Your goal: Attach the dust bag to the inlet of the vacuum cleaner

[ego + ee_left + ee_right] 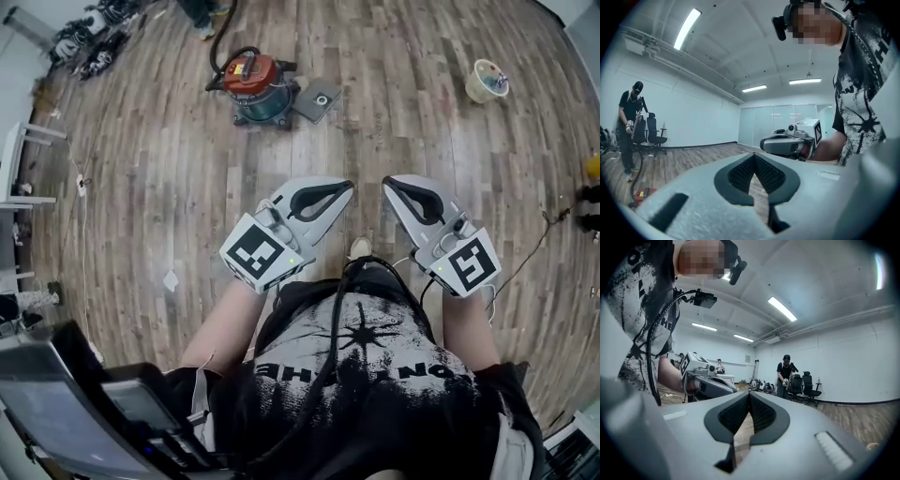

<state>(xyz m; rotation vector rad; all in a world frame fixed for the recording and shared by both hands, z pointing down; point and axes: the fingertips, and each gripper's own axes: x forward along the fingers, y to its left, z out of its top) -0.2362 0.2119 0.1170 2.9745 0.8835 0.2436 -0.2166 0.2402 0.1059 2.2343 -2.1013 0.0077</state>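
The wooden floor [187, 187] fills the head view. Far off, left of centre, stands the vacuum cleaner [258, 84], a grey drum under a red top with a black hose [225, 52] looping behind it. It looks the heavy, rigid item here, and it may shift if pushed hard at the inlet, so one gripper should probably brace it.

Just right of its base lies the dust bag [319, 98], a flat grey sheet with a round hole in it. Whether it touches the base I cannot tell. I judge it light and limp, with a stiffer collar round the hole (the part meant to seat on the inlet). The sensible hold is on the collar's edge, clear of the hole. The soft body would only fold and could tear.

Both grippers are near the person's body, well apart from the bag. The left gripper [345, 188] and the right gripper [388, 185] point toward each other's tips — each closed, with nothing between the pads.

Only the head view shows the vacuum cleaner and the bag — neither gripper view clearly does. The gripper views look out level across the room instead. Each shows the other gripper, ceiling lights and a second person [629, 122] standing by office chairs [654, 129]. Each also shows its own ridged pads meeting at the tips, more plainly than from above.
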